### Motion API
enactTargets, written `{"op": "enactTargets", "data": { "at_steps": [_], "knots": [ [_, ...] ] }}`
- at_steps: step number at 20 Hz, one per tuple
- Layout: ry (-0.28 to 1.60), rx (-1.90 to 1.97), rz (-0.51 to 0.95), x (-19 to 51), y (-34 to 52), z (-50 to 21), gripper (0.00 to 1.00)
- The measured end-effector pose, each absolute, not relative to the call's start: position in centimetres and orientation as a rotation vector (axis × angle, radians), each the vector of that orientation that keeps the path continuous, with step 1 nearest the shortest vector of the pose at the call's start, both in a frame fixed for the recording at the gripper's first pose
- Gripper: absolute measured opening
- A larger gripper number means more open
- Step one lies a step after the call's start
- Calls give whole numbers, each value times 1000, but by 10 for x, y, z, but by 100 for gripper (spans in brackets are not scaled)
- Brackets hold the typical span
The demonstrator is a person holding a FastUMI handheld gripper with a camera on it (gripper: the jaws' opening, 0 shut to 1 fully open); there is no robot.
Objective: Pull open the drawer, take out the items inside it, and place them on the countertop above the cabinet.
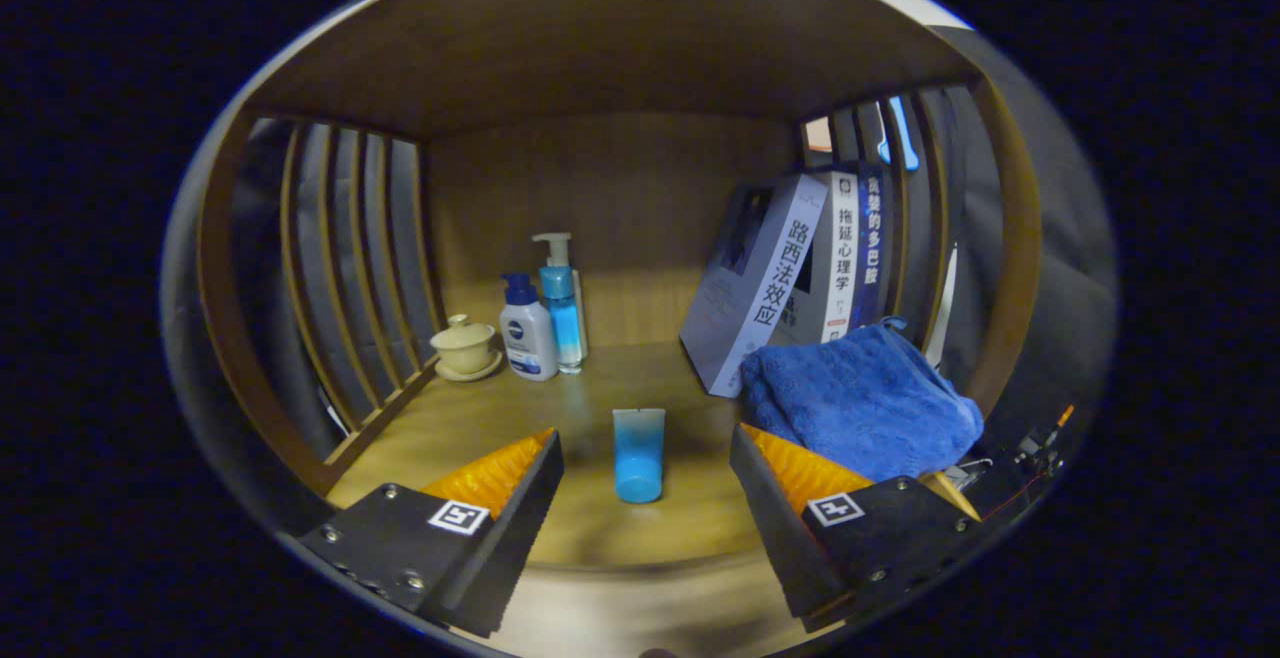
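The gripper (645, 483) stands with its fingers spread wide and holding nothing. Between them, slightly ahead, a small blue tube (638, 455) lies on its side on the wooden countertop (470, 418), with its cap end pointing back toward the gripper. Neither finger touches it.

Just beyond the right finger sits a folded blue towel (860, 398), close to the finger but not pressed by it. Behind the towel a few books (790, 278) lean against the slatted right side (925, 228) of the shelf. Further off, near the left slats, stand a white bottle (528, 333) and a pump bottle (562, 303) side by side, with a small lidded cup (464, 343) on a saucer next to them. The wooden back panel (600, 188) closes the space behind.

Judging by how things lie, the tube is an item from the drawer now resting on the countertop, so the step in hand looks like a release. To finish it well, the gripper should draw straight back along its own line with the fingers kept wide, so that neither one rolls the tube sideways. The right finger needs care near the towel, since a brush there could drag the cloth. The tube is round and may roll if nudged. The drawer itself lies outside this view, so whether more items wait inside cannot be told.
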State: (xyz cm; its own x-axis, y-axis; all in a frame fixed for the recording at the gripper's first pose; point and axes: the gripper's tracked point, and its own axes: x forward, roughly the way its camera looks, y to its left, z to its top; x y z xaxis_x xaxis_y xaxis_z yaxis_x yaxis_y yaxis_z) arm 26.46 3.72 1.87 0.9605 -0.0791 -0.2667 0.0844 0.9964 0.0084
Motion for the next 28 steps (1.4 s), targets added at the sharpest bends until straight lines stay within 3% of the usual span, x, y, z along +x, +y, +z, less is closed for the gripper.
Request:
{"op": "enactTargets", "data": {
  "at_steps": [12, 19, 28],
  "knots": [
    [103, 5, -23, 101, 52, 64, 100],
    [59, -47, -81, 16, 14, 14, 100],
    [75, 11, -117, -24, -8, -76, 100]
  ]
}}
